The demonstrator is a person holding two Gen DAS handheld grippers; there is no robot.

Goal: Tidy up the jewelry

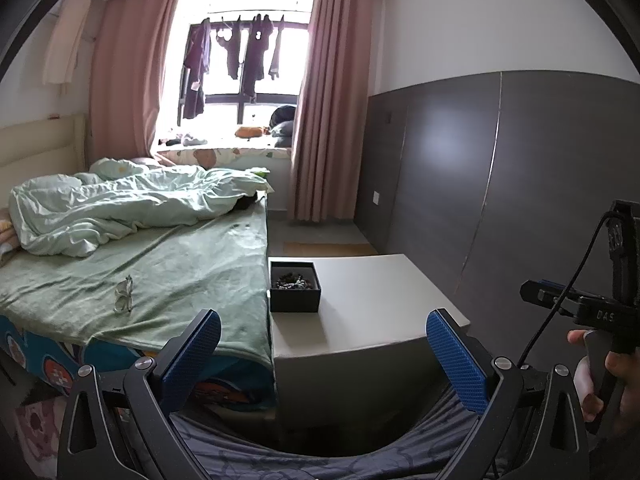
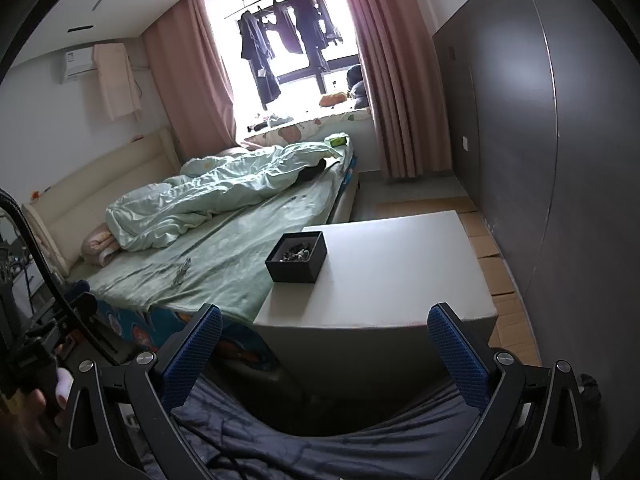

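A small black open box (image 1: 295, 292) with a heap of dark and silvery jewelry inside stands near the left edge of a white low table (image 1: 372, 304). It also shows in the right wrist view (image 2: 297, 257) on the table (image 2: 400, 264). My left gripper (image 1: 324, 324) is open and empty, held well short of the table's near edge. My right gripper (image 2: 325, 320) is open and empty too, at about the same distance. The right gripper's body and the hand holding it show at the right of the left wrist view (image 1: 600, 320).
A bed with a green sheet (image 1: 168, 264) and rumpled duvet (image 1: 120, 204) adjoins the table's left side. A pair of glasses (image 1: 123, 295) lies on the sheet. A grey panelled wall (image 1: 500, 184) runs along the right. My lap in dark cloth (image 2: 320, 440) is below the grippers.
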